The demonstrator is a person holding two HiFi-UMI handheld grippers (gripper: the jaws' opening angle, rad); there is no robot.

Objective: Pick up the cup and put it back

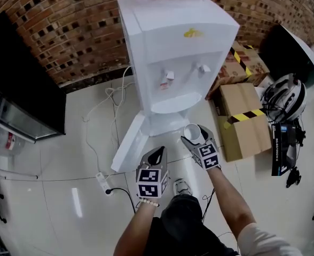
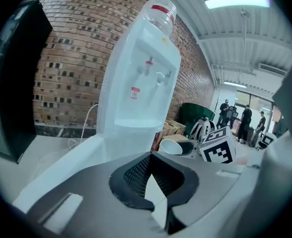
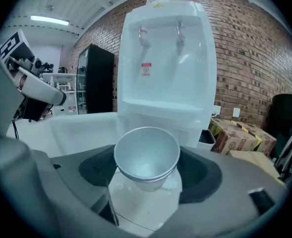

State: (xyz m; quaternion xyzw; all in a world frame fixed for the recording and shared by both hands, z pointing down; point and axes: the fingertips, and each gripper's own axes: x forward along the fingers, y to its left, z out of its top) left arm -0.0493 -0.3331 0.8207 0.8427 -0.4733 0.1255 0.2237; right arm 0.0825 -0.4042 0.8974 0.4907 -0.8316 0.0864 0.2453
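Your right tool [image 1: 193, 135] pinches the cup [image 3: 147, 153] by its thin sides just in front of the water dispenser [image 1: 173, 47], with your left tool [image 1: 158, 153] pressed together beside it; squeeze harder and the cup may buckle or slip.

White all over, that water dispenser [image 1: 173, 47], with one small yellow mark up top and a red label under its red-tipped tap. Behind it the brick wall [image 1: 66, 31] ran reddish-brown, flecked with darker bricks. The cup [image 1: 191, 131] showed plain white. The left gripper [image 1: 158, 152] and right gripper [image 1: 193, 138] were both grey, their cubes patterned in black-and-white squares. Floor [image 1: 66, 164] glossy white; cardboard boxes [image 1: 242, 105] brown, banded with yellow-and-black striped tape; helmet [image 1: 282, 97] white and black; cabinet [image 1: 18, 73] black
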